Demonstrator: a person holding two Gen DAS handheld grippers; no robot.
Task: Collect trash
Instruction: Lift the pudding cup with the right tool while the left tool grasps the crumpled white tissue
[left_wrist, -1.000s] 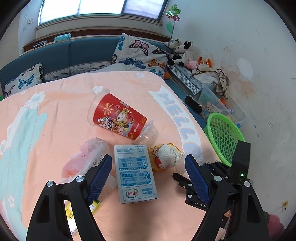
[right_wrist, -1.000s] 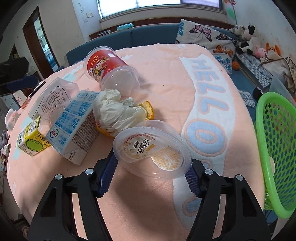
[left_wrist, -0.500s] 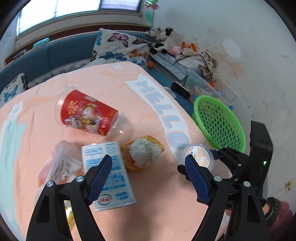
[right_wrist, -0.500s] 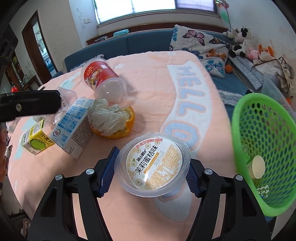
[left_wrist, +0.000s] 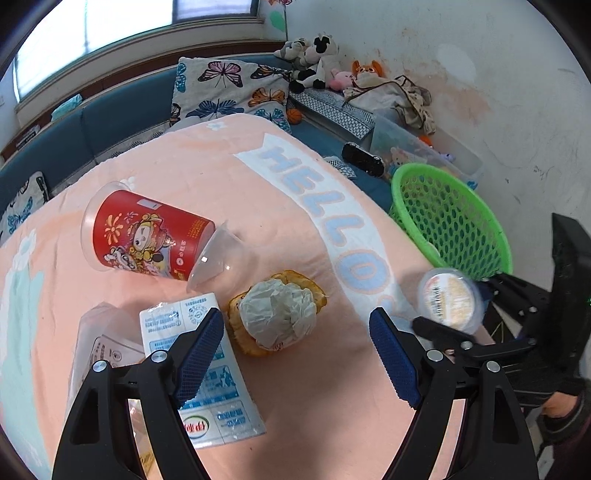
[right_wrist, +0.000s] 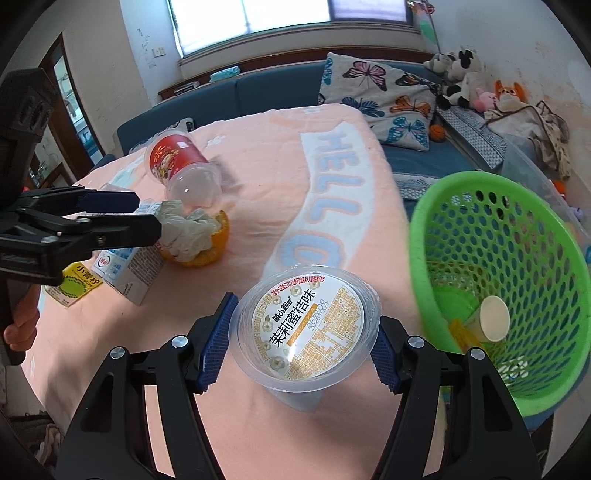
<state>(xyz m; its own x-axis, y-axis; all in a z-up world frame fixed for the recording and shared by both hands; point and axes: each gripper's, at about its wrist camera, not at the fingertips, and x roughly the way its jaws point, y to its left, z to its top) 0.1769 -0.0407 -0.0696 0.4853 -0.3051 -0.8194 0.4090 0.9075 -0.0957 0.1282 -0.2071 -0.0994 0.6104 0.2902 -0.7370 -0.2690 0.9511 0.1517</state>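
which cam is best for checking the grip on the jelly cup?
Right wrist: the jelly cup fills the centre, both pads of the right gripper against its rim. Left wrist shows it only small and blurred beside the green basket.

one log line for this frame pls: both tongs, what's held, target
right tongs: shut on jelly cup, near green basket | left tongs: open, empty, over tissue-stuffed orange peel | cup not yet binned
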